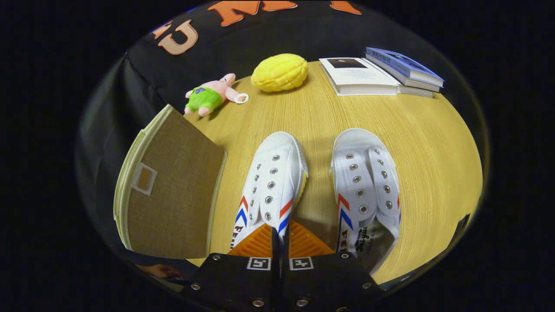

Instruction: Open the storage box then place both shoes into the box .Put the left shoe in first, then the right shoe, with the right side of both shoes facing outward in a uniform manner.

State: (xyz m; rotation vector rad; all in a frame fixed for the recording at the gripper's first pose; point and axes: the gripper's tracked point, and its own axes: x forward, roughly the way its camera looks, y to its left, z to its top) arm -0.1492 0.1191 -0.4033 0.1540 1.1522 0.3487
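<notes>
Gripper (279, 236): two fingers drawn close, a thin slit between them. They pinch the heel end of the left-hand shoe (271, 182); the collar runs down into the slit, so the grip looks like both fingers on the fabric, though the contact itself is hidden by the fingers.

Shoes: two, white canvas, red and blue stripes on the sides, no laces in the eyelets. The held one is tilted, toe pointing away from the fingers. The second shoe (366, 186) lies just beside it to the right, apart from it, insole showing at the heel.

Storage box (173, 195): one, tan fabric with a pale rim and a small label frame, left of the held shoe, near it. Its near corner is cut off; cannot tell whether it is open.

Table (433, 164): wood, with bare room between the shoes and right of the second shoe.

Beyond the shoes: one pink and green plush toy (210, 95), one yellow plush (279, 72), three books (381, 73) in a loose stack near the far edge.
</notes>
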